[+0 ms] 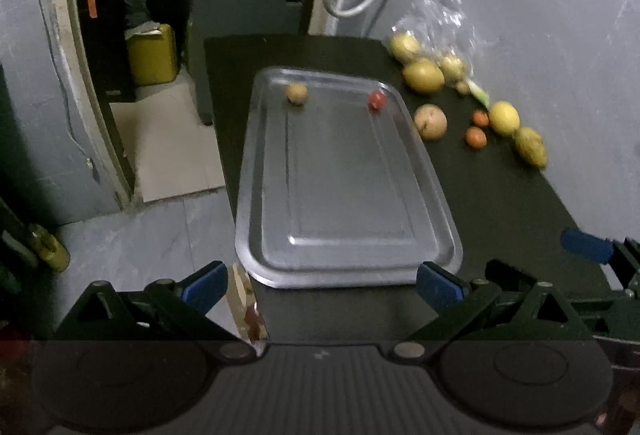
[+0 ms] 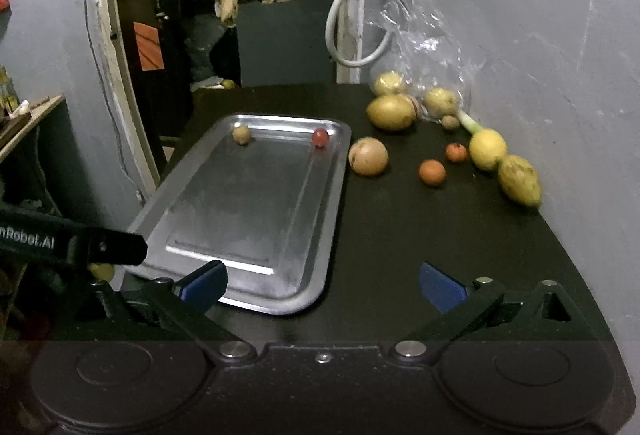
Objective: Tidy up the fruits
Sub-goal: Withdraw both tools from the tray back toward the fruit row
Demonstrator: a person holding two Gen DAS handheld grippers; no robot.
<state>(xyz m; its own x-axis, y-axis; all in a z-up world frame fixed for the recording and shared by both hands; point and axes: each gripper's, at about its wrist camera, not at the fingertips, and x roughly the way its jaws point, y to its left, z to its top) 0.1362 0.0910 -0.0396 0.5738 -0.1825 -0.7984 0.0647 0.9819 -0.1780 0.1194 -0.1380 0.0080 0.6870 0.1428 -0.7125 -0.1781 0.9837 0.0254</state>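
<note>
A steel tray [image 1: 348,263] [image 2: 256,287] lies on the black table, holding a small brown fruit [image 1: 296,93] [image 2: 241,134] and a small red fruit [image 1: 377,99] [image 2: 320,137] at its far end. To its right lie a round tan fruit [image 1: 430,121] [image 2: 368,156], two small orange fruits [image 1: 476,137] [image 2: 432,172], yellow lemons [image 1: 504,117] [image 2: 487,149] and several more yellow fruits [image 1: 423,75] [image 2: 391,112] by a clear plastic bag [image 2: 420,35]. My left gripper [image 1: 322,285] hangs open at the tray's near edge. My right gripper [image 2: 322,285] is open and empty, above the tray's near right corner.
The table [image 1: 500,219] [image 2: 420,235] stands against a grey wall on the right; its left edge drops to the floor. A white hose [image 2: 352,31] hangs by the doorway behind. The right gripper's blue fingertip [image 1: 586,246] shows in the left wrist view. A yellow jerrycan [image 1: 152,55] sits on the floor.
</note>
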